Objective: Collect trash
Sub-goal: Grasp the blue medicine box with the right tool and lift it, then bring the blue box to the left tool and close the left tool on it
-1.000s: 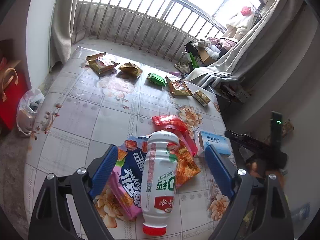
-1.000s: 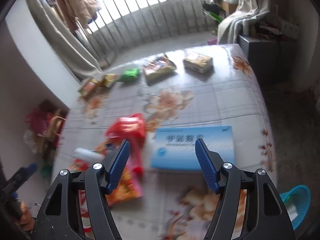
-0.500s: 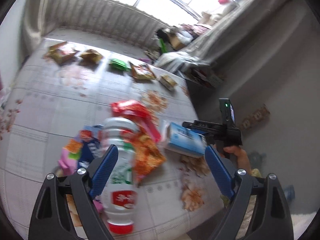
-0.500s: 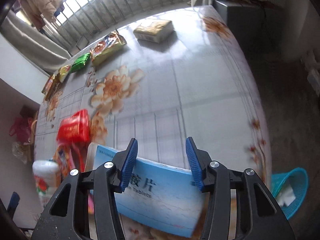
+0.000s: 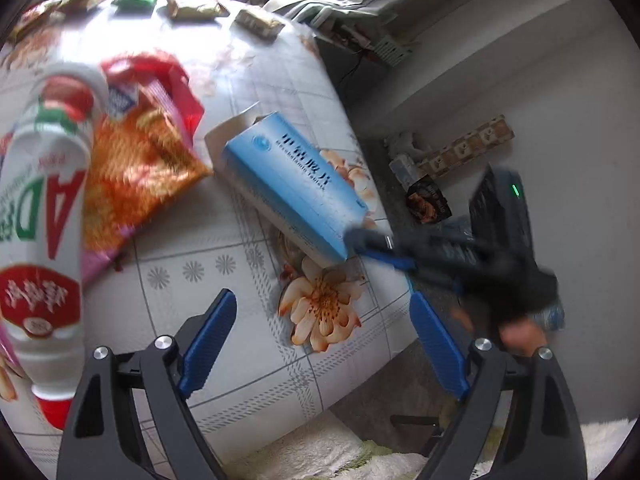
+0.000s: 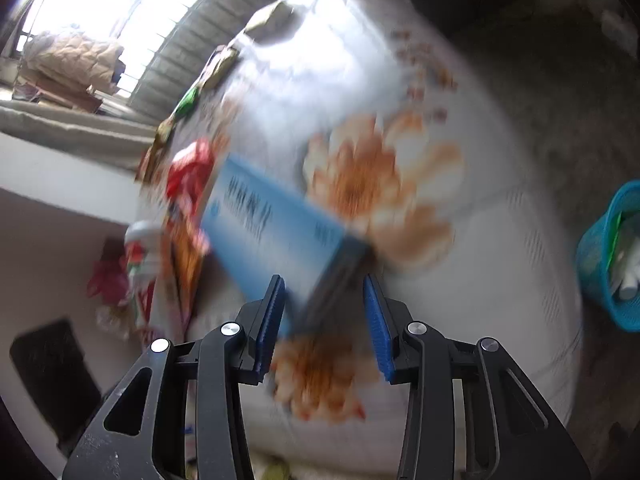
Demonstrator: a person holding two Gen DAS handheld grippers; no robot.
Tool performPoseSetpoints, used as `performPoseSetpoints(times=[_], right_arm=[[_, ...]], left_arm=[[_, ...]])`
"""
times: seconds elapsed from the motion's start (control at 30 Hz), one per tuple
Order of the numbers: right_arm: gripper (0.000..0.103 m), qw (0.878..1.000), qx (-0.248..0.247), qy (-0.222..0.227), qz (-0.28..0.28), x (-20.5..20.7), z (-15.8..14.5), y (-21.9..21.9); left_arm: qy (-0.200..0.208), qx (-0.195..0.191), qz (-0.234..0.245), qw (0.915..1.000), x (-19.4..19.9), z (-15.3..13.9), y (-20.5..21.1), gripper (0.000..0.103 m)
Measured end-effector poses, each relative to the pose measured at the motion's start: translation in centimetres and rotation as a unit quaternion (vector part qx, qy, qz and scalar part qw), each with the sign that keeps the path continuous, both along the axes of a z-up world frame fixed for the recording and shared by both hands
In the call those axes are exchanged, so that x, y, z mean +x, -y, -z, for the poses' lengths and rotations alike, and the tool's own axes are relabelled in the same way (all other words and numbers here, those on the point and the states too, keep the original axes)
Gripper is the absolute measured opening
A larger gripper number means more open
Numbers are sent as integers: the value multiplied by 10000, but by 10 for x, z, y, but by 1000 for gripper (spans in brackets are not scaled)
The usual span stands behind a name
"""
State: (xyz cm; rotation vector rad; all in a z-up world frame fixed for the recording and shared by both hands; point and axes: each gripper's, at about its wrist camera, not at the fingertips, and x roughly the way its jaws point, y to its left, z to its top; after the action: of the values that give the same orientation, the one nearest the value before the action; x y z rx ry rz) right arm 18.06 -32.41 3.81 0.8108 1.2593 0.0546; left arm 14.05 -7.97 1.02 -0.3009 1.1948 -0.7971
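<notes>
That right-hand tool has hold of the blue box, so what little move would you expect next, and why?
Probably a swing to the right, carrying the blue box toward the teal basket on the floor beside the table. The right tool grips the box by one end, tilted up off the tablecloth, and the basket already holds rubbish. The left tool is open and holds nothing.

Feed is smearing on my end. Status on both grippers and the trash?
Right gripper clamped on the blue box, one end lifted off the table. Left gripper open, empty. Teal bin on the floor, right; nothing blocking it.
</notes>
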Motion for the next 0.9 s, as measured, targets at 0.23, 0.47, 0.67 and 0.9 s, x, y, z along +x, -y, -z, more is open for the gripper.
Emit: performPoseSetpoints(times=[0.23, 0.47, 0.67, 0.9], right_arm=[[37, 9983, 10, 420, 394, -27, -17, 23], [37, 9923, 160, 1084, 571, 32, -24, 41], [37, 9950, 575, 784, 238, 49, 3, 21], [37, 9880, 1387, 670, -134, -11, 14, 5]], left_arm=[[12, 225, -299, 9993, 10, 5, 6, 86], [-138, 258, -710, 9970, 16, 11, 12, 86], [-57, 336, -898, 9954, 11, 6, 6, 86], [-51, 494, -1020, 9935, 17, 10, 5, 86]])
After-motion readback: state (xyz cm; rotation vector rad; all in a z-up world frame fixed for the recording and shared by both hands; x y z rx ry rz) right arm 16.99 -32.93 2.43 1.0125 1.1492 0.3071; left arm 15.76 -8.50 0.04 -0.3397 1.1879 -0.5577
